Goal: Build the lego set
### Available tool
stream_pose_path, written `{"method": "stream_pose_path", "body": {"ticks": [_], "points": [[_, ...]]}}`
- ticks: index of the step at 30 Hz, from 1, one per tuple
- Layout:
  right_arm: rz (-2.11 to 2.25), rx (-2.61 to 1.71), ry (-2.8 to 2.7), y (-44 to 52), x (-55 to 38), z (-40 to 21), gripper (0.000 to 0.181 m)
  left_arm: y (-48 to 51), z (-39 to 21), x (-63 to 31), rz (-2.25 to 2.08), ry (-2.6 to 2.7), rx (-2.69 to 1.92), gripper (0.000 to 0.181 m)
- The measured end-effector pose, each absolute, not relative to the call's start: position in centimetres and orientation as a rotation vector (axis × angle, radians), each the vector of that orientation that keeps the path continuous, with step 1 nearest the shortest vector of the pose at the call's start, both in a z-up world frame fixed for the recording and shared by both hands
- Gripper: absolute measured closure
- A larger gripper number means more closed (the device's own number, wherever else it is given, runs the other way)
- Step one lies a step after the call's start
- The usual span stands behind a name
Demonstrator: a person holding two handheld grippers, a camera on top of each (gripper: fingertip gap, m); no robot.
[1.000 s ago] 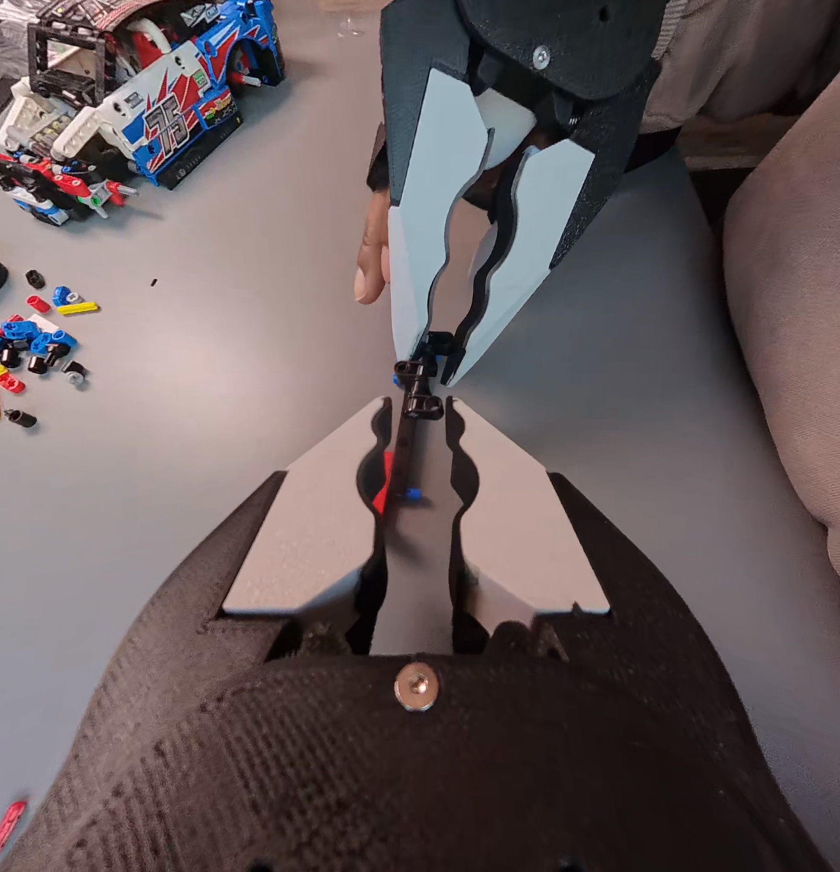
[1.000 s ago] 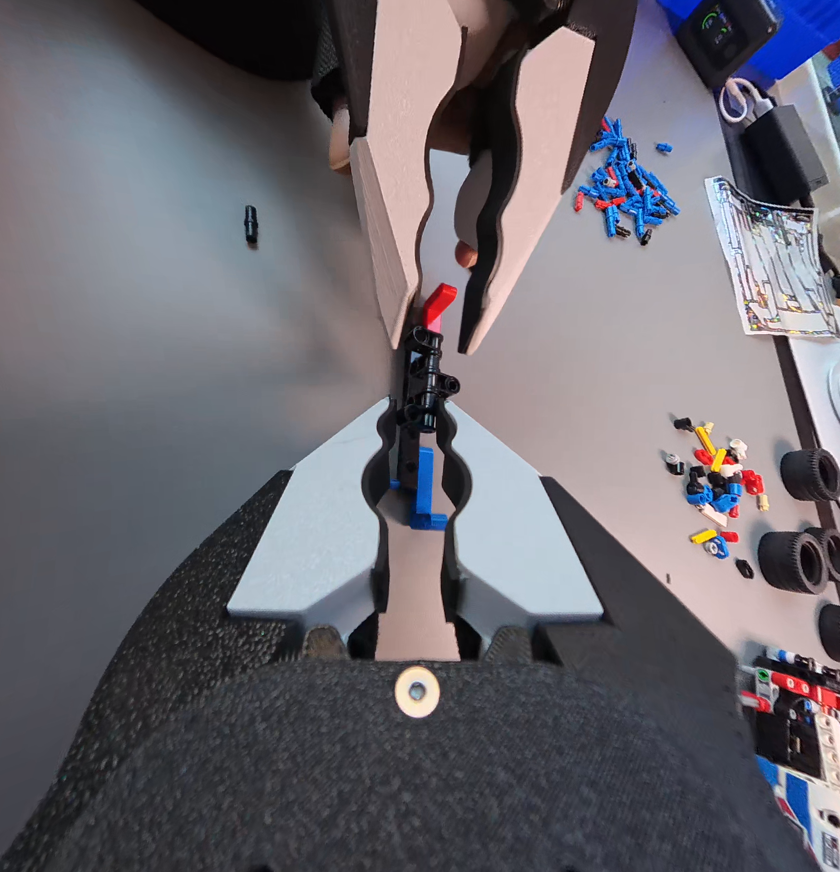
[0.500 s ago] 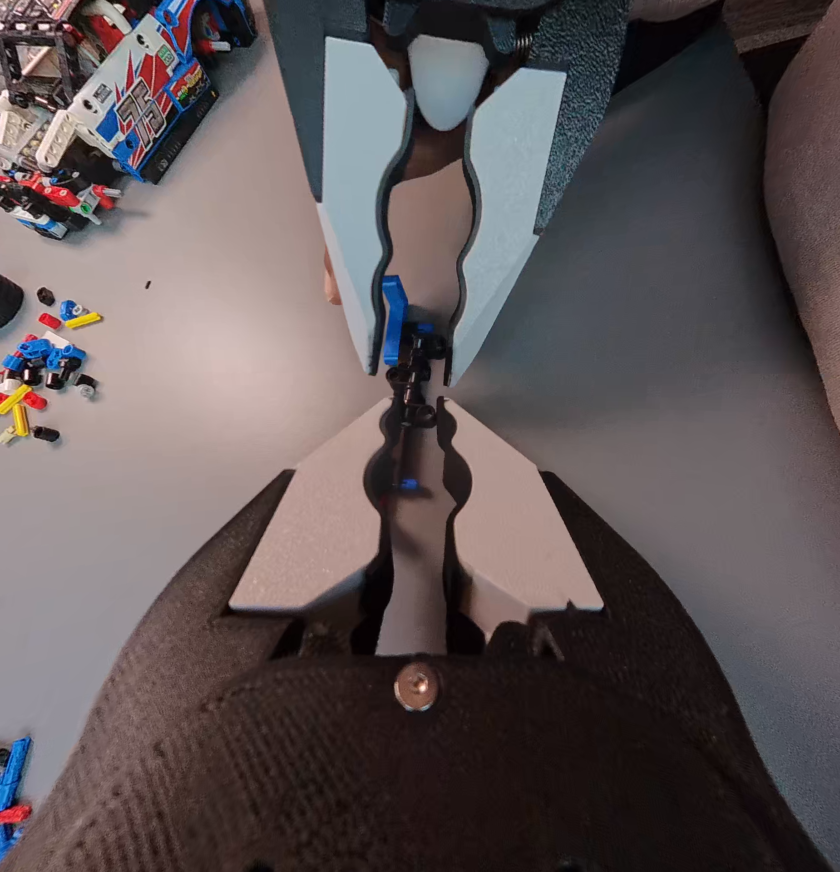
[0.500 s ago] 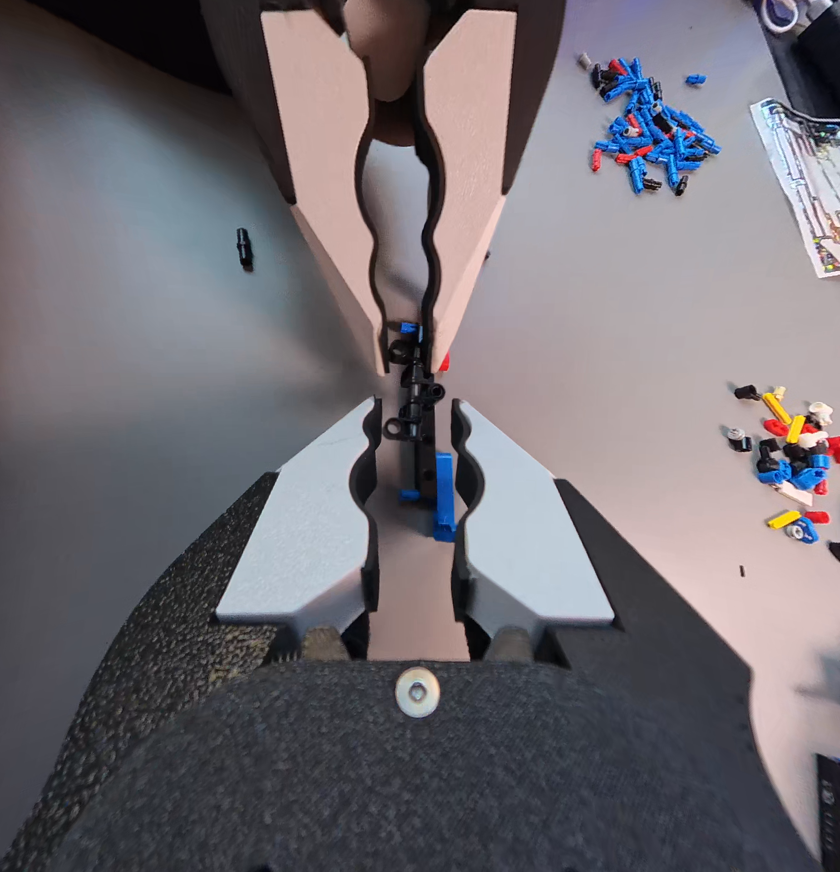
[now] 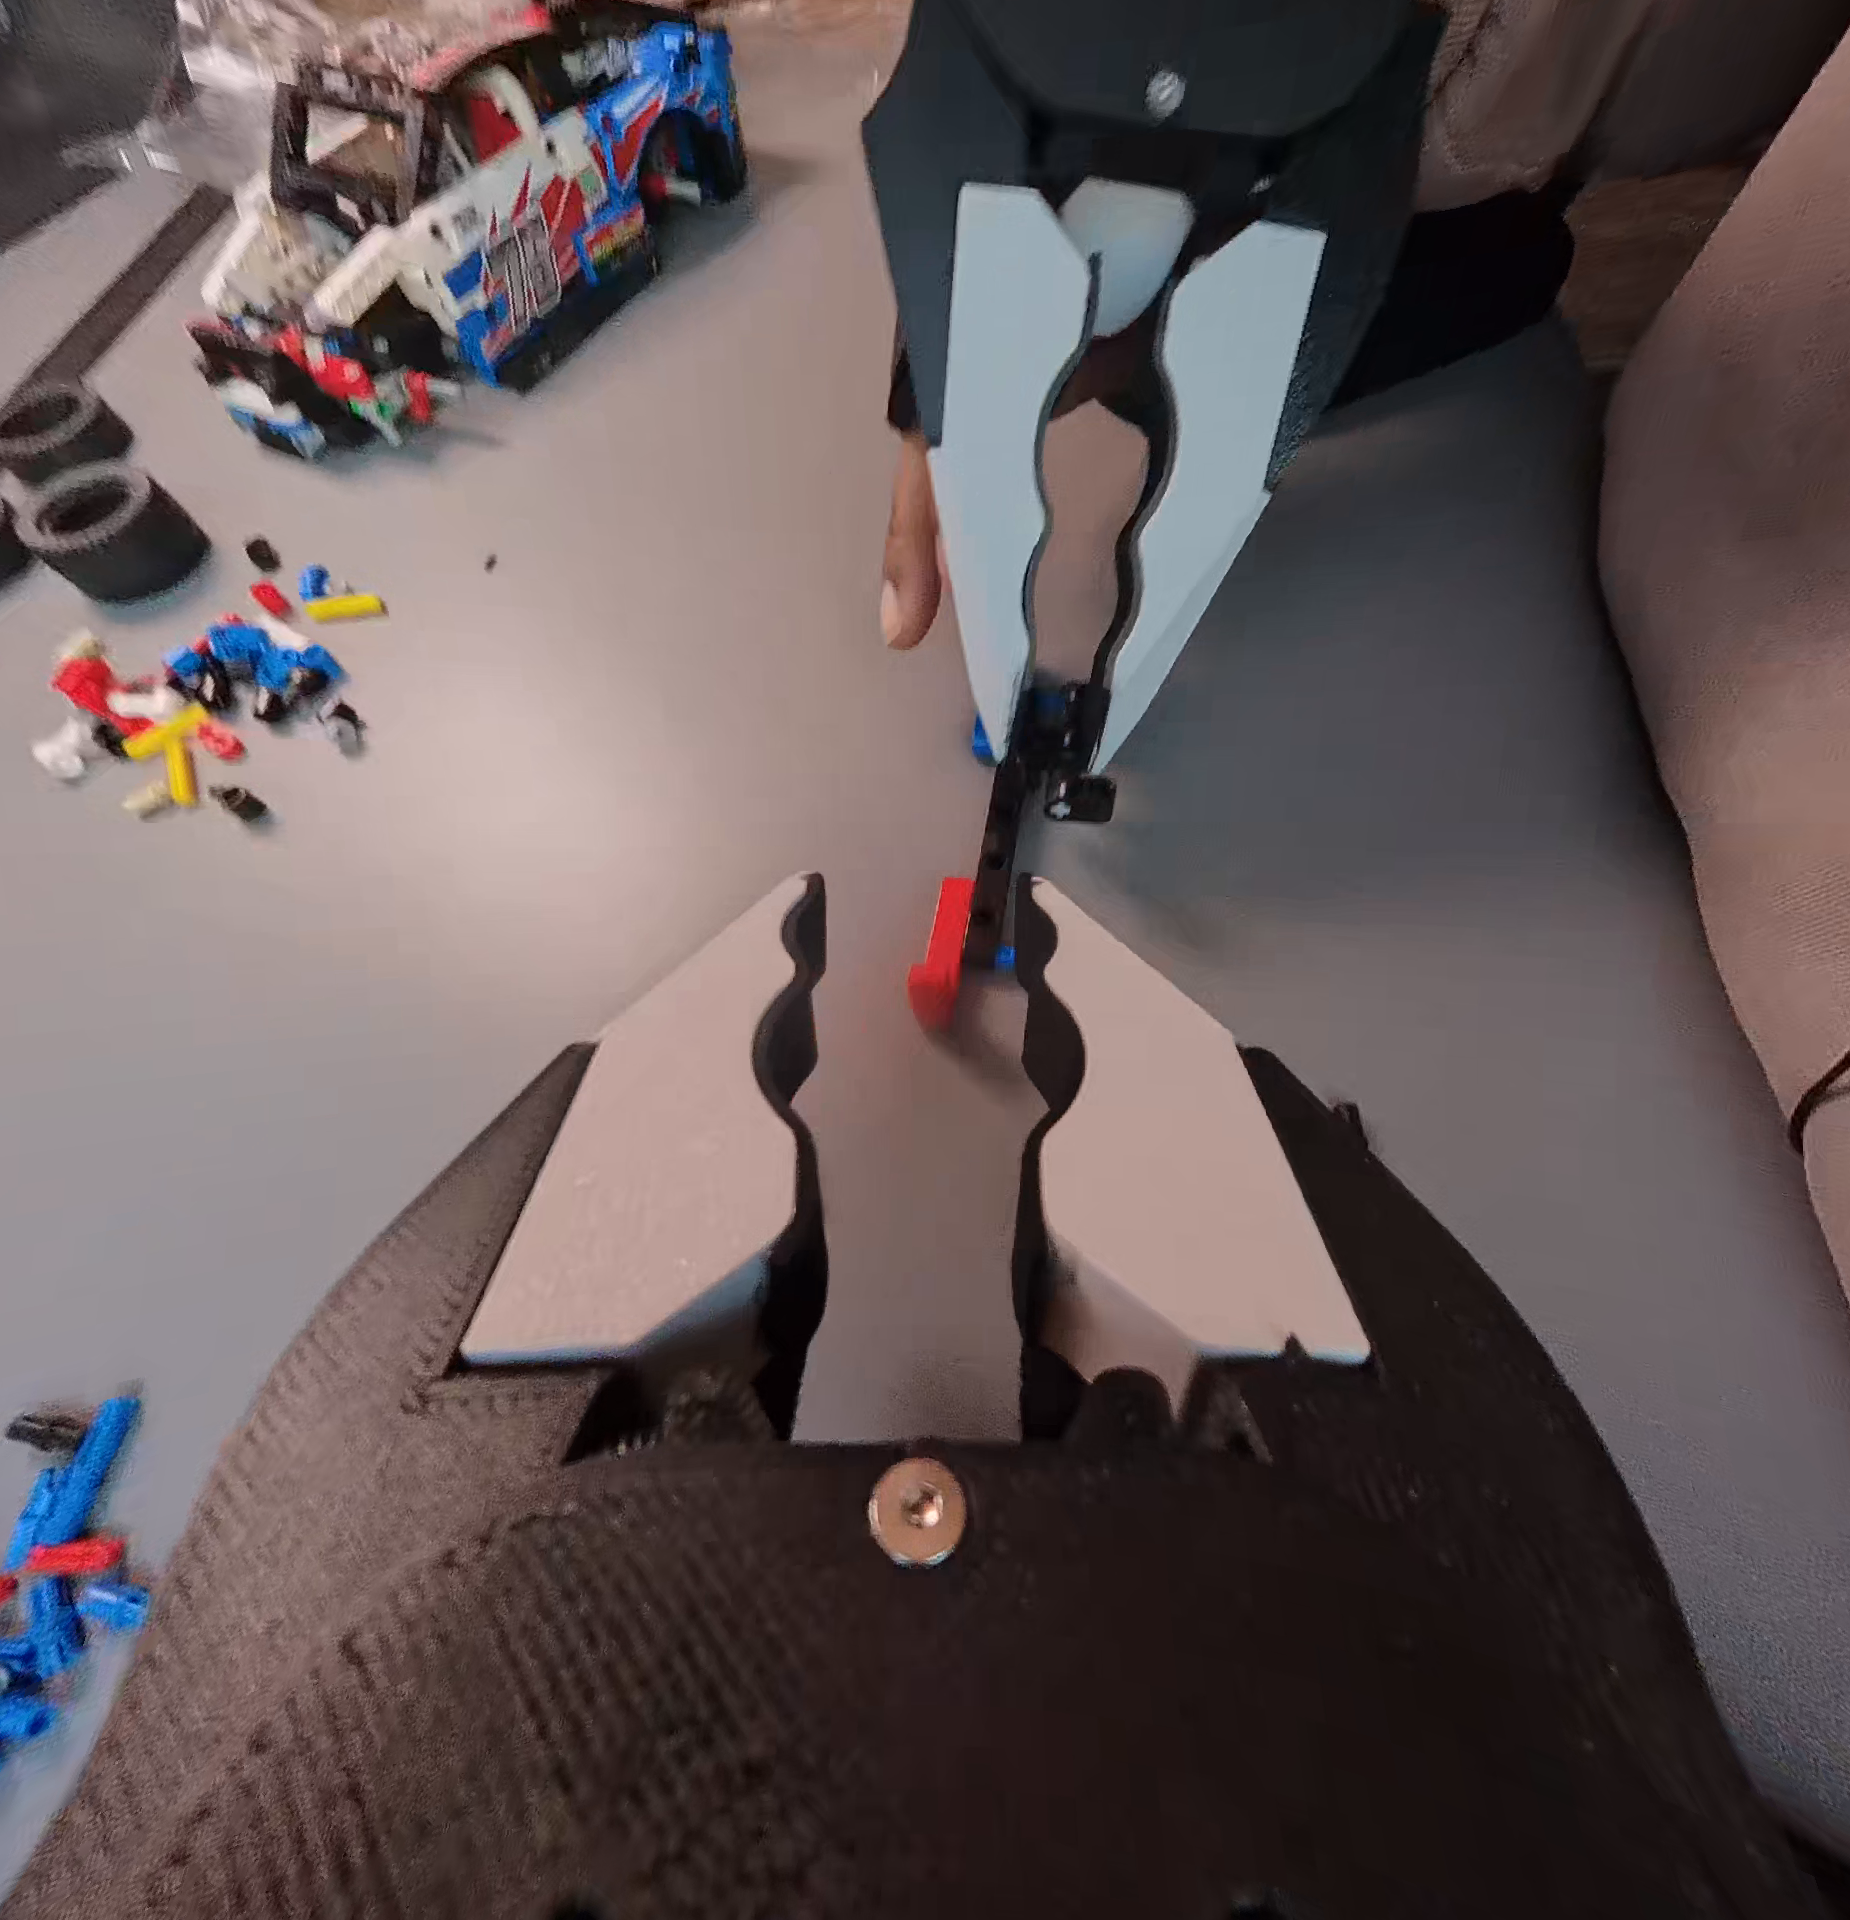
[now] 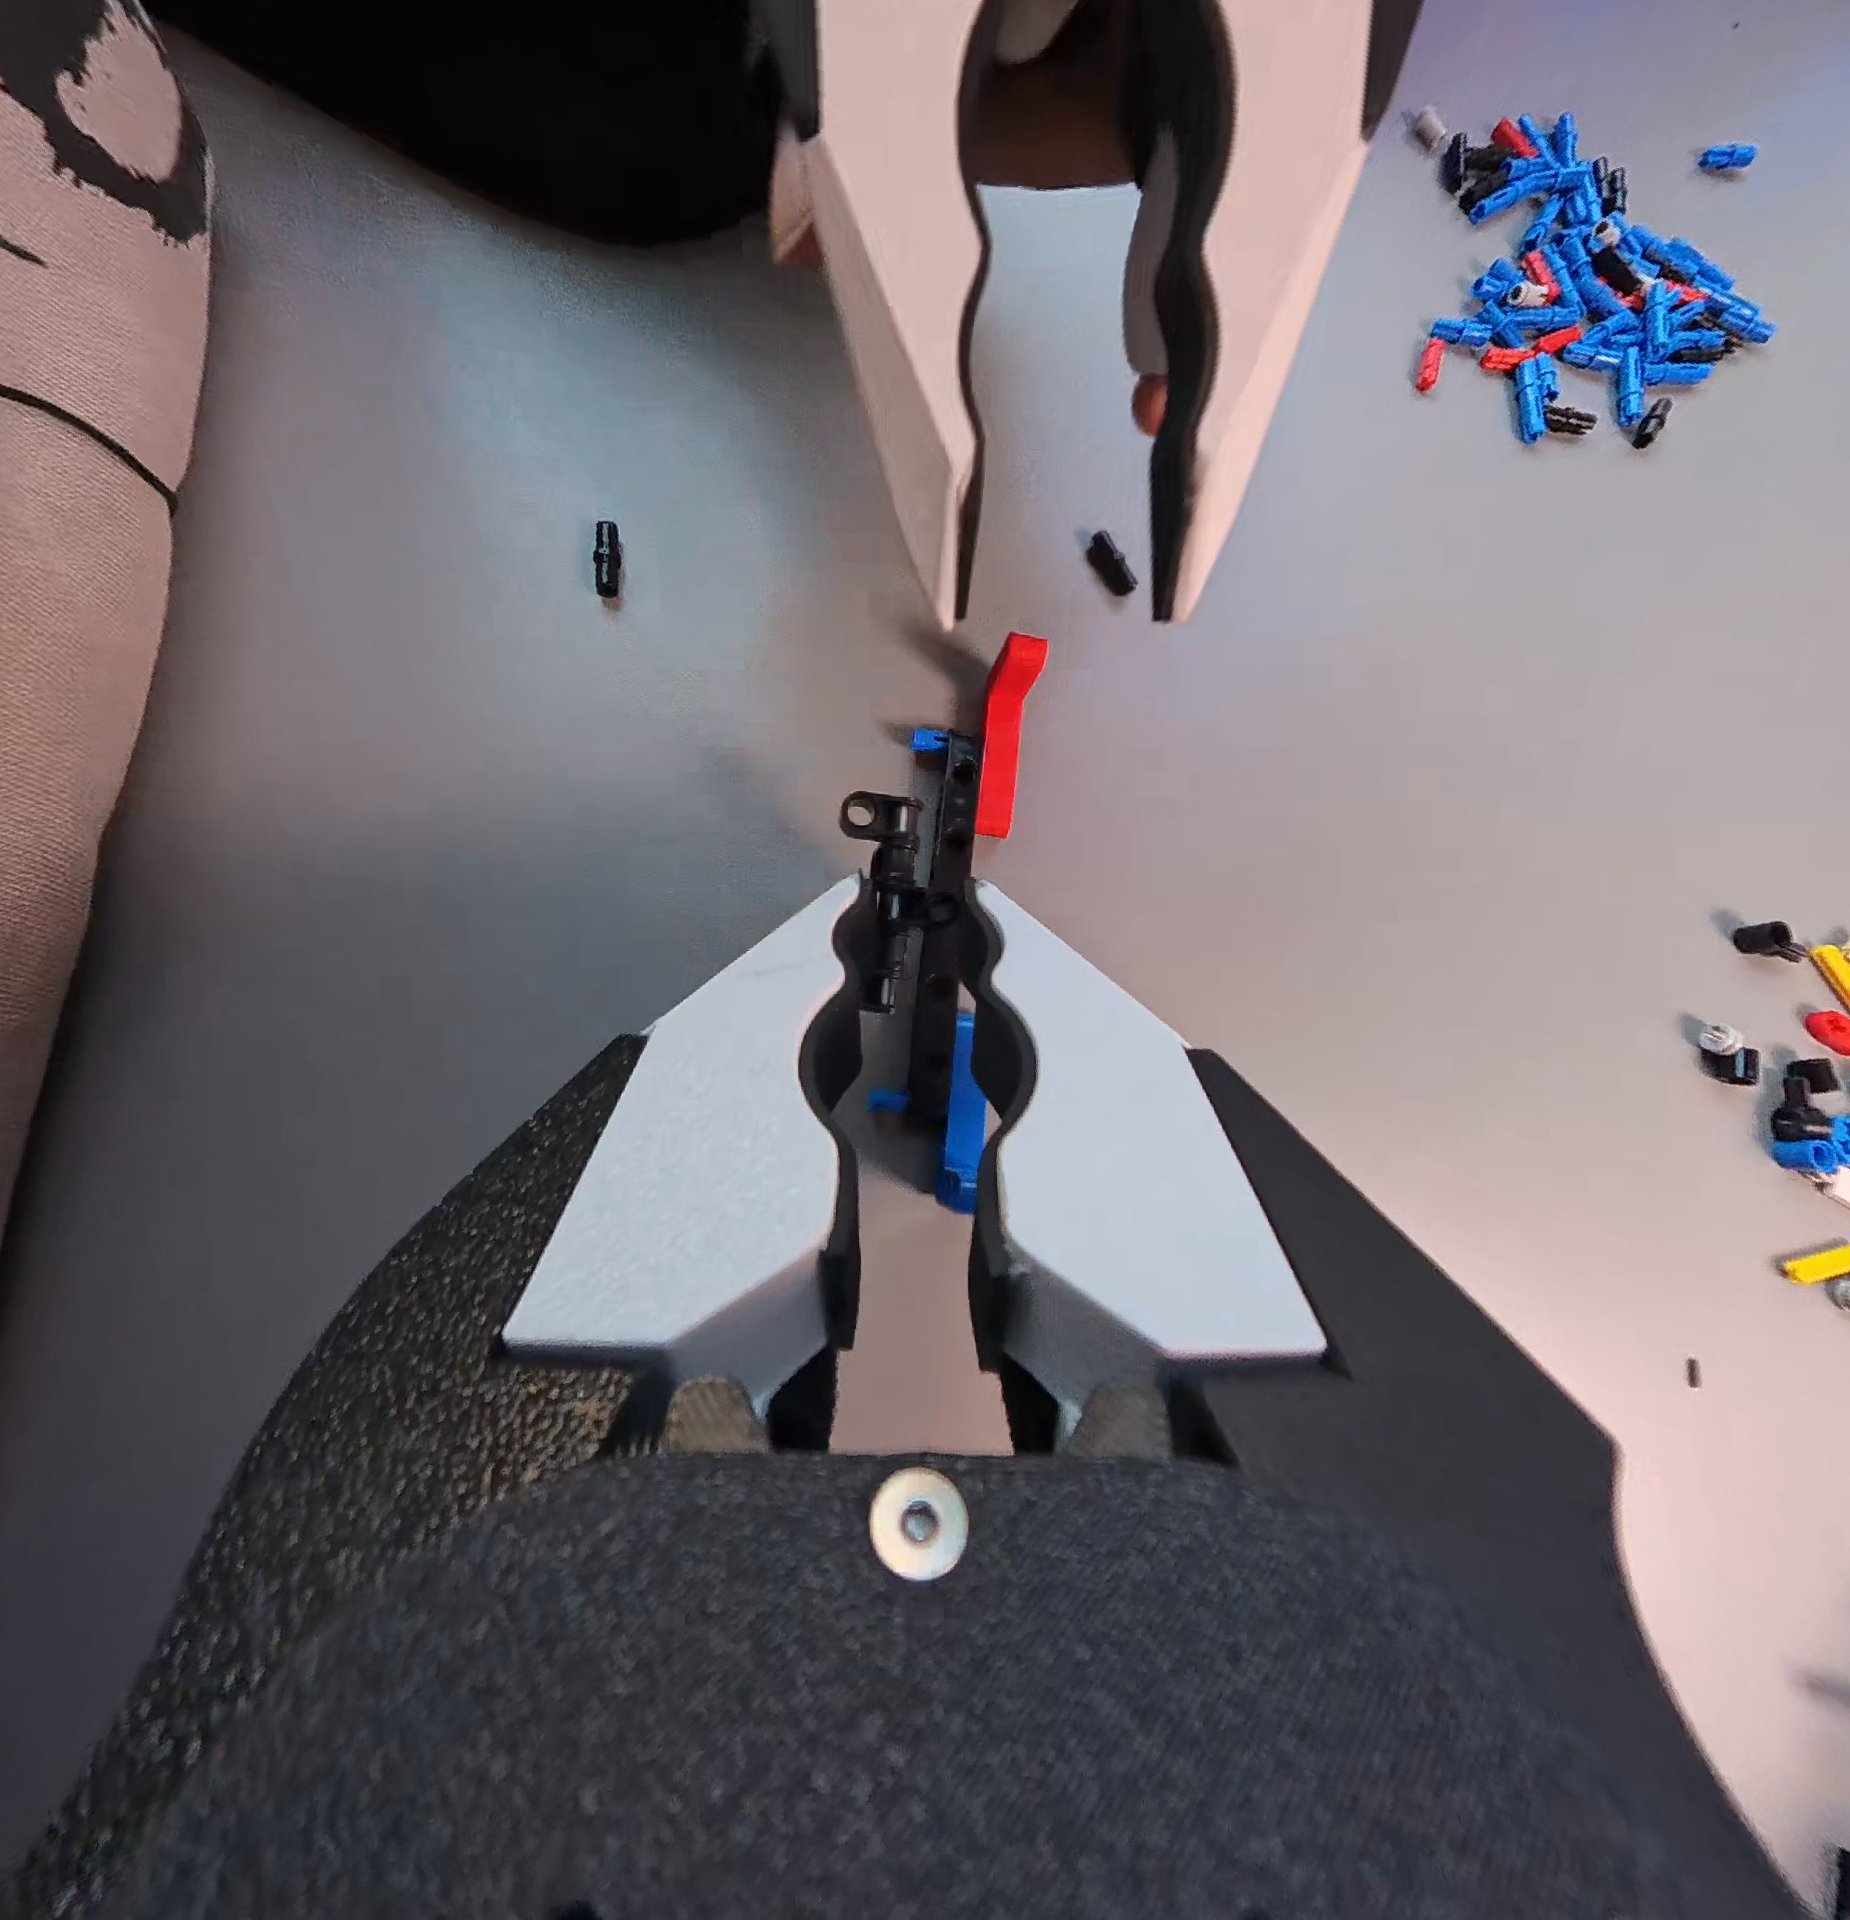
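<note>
Released by the left gripper point(image 5: 921, 883) since half a second ago, now spread wide and drawn back from the black beam assembly point(image 6: 936, 883).

Held only by the right gripper point(image 6: 916, 888), clamped on the near half with the blue piece point(image 6: 962, 1112) between its fingers. Red piece point(image 6: 1009, 738) and black connector point(image 6: 879, 816) out beyond the tips, just short of the left fingertips point(image 6: 952, 582). Loose black pin point(image 6: 1111, 562) between those tips on the grey table point(image 6: 485, 779). Partly built car point(image 5: 485, 239) far left.
</note>
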State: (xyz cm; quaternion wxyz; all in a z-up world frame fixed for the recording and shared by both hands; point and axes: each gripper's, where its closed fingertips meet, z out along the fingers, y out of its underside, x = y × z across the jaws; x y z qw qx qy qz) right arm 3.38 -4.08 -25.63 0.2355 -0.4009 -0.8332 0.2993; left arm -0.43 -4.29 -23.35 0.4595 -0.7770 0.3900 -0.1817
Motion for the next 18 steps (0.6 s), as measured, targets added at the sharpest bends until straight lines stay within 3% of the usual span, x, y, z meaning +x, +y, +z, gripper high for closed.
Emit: {"method": "stream_pose_path", "body": {"ticks": [3,11,18], "points": [[0.790,-1.120,-2.300,-3.9,3.2,-26.2,0.168,-4.8,-25.5,-1.5,-0.521,0.975,-2.006,0.142],[0.739,-1.177,-2.358,-3.6,2.9,-26.5,0.168,-4.7,-27.3,-1.2,-0.501,1.015,-2.044,0.172],[0.657,-1.192,-2.382,-3.1,3.1,-26.7,0.169,-4.9,-27.4,-0.9,-0.484,1.040,-2.031,0.174]]}}
